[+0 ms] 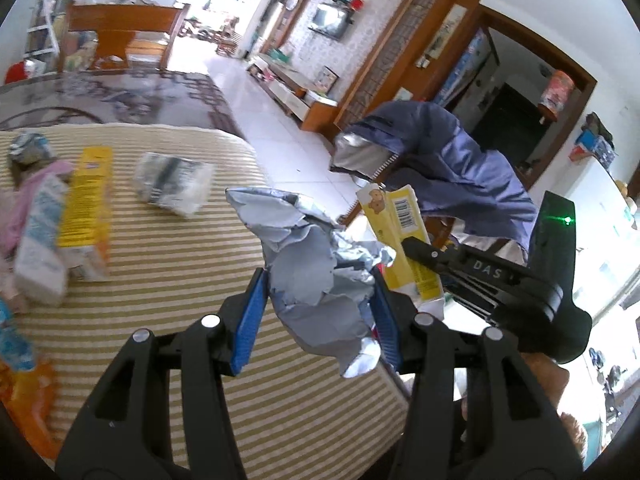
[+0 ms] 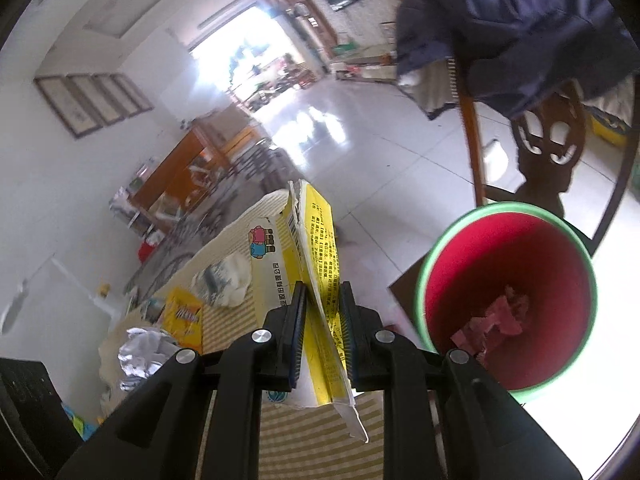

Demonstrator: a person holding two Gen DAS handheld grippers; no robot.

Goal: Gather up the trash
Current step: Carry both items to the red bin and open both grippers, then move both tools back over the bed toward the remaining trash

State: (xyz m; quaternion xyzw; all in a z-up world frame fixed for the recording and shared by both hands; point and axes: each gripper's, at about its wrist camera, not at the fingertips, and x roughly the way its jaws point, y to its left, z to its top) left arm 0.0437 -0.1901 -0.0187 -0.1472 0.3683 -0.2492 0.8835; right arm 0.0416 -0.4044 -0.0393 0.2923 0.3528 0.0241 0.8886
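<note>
Saw one red bucket (image 2: 508, 296) with a green rim, standing on the floor just beside the counter (image 1: 168, 280); inside it, a few pink scraps (image 2: 494, 326) at the bottom, number hard to tell. Found the left tongs (image 1: 320, 308) pinching a crumpled wad of silver-grey foil wrapper (image 1: 316, 264), held above the striped cloth near the counter's edge. Found the right tongs (image 2: 322, 324) pressed onto a flattened yellow carton (image 2: 320, 264) printed with a cartoon and a barcode, held up between counter and bucket, not over the bucket's mouth. Counted on the cloth, from the left wrist view: one yellow box (image 1: 86, 200), one pale blue-and-white box (image 1: 40, 248) lying against it, one clear plastic wrapper (image 1: 172, 188) a little apart, one small foil ball (image 1: 28, 150) at the far edge, plus pink cloth and orange packaging at the left rim, too blurred to count. Noted one dark blue jacket (image 2: 516, 28) draped over one wooden chair (image 2: 548, 148) behind the bucket.
</note>
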